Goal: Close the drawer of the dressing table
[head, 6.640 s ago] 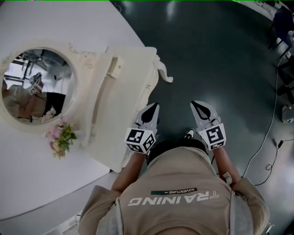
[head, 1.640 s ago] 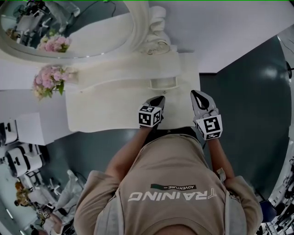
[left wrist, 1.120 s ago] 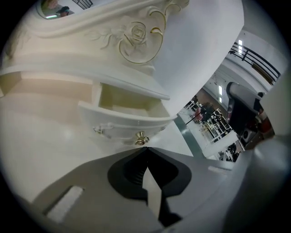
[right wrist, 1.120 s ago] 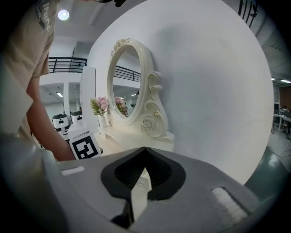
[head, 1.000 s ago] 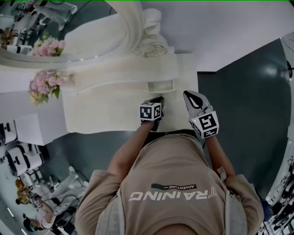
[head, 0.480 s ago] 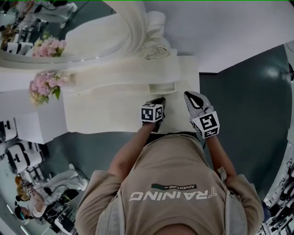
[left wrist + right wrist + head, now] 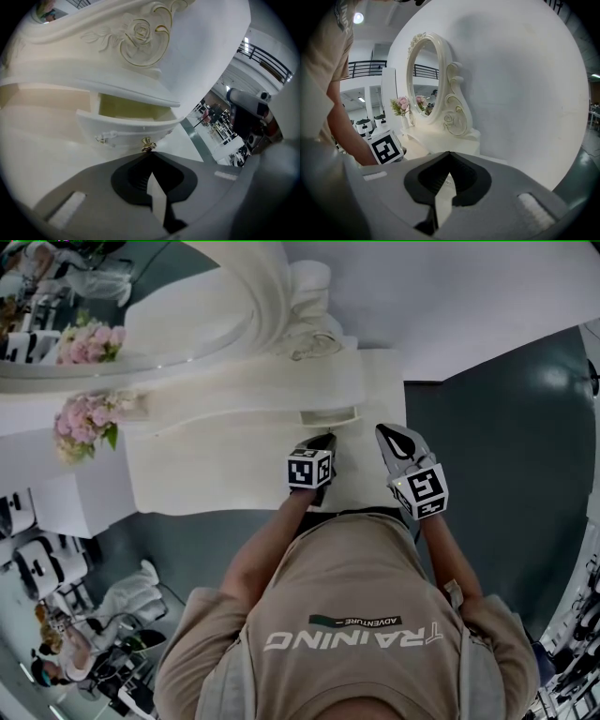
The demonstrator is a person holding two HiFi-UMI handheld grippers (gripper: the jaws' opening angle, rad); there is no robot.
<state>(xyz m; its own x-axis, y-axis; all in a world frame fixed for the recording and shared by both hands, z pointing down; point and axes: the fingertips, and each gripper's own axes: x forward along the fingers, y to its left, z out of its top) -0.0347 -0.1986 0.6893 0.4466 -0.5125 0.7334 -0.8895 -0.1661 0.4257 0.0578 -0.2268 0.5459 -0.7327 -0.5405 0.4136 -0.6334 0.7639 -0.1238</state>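
Note:
The cream dressing table [image 7: 216, 465] stands against a white wall. Its small drawer [image 7: 328, 415] at the back right of the top is pulled partly out, and its pale inside [image 7: 131, 108] shows in the left gripper view. My left gripper [image 7: 326, 440] [image 7: 151, 153] is shut, its tips right under the drawer's gold knob [image 7: 148, 144], at or nearly touching the drawer front [image 7: 126, 136]. Nothing is held between its jaws. My right gripper [image 7: 386, 434] [image 7: 449, 153] is shut and empty, hanging over the table's right end beside the left one.
An oval mirror [image 7: 141, 315] [image 7: 423, 79] with a carved frame rises behind the drawer. A vase of pink flowers [image 7: 84, 423] [image 7: 401, 105] stands at the table's left. The dark floor [image 7: 506, 456] lies to the right, and a white box [image 7: 66, 502] sits left of the table.
The person has turned from the table's side to face its front. In the last second the left gripper has edged up to the drawer front; the right gripper has barely shifted.

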